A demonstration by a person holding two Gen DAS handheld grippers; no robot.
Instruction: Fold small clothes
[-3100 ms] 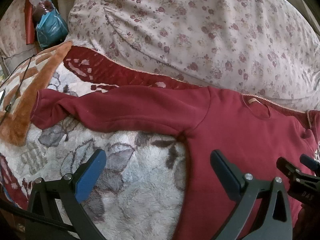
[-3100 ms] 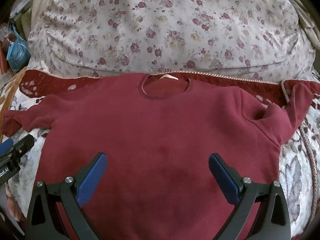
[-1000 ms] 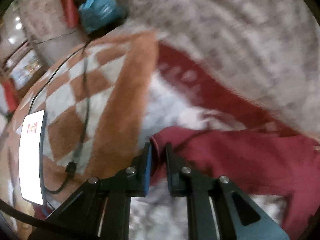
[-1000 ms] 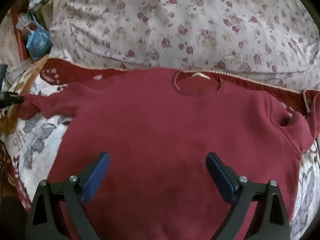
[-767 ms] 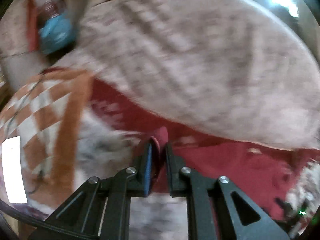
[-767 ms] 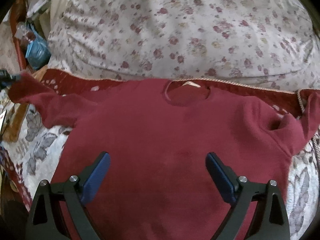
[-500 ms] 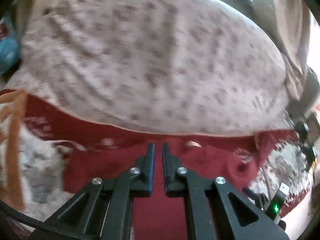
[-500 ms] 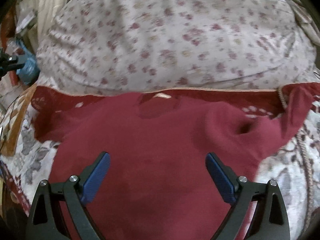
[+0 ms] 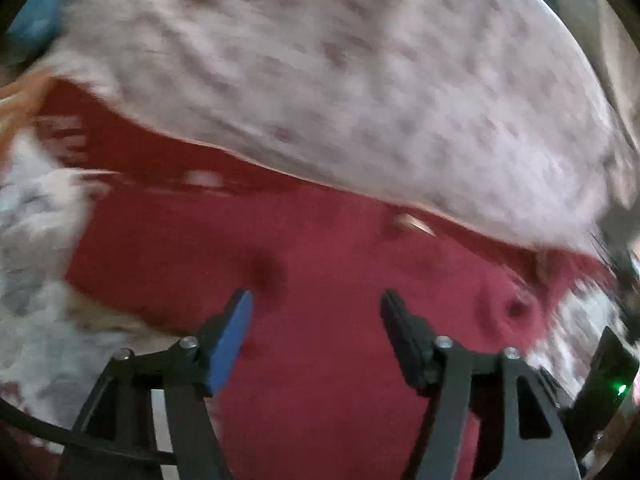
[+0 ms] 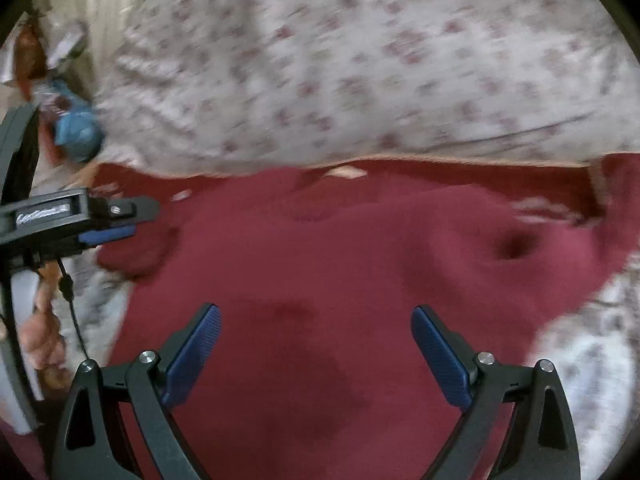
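While spread flat on the bed's fleecy patterned blanket, lies front-up, the dark red sweatshirt — neckline toward the floral quilt, pale label showing at the collar. Left sleeve folded in, bunched at the body's left edge; right sleeve also turned in, open cuff a dark round hole facing the camera. Same garment under the left wrist view, blurred, cuff opening visible at the right.

Above the sweatshirt's lower middle, right tool: blue pads wide apart, nothing between them but the cloth lying below, no contact visible. Left tool over the garment's upper half — jaws opening, spread, empty, no fabric pinched. Seen too from the right camera at the left edge, just above the folded sleeve.

Behind the quilt's left end, a blue bag, blurred. Orange-and-white checked blanket edge at far left.
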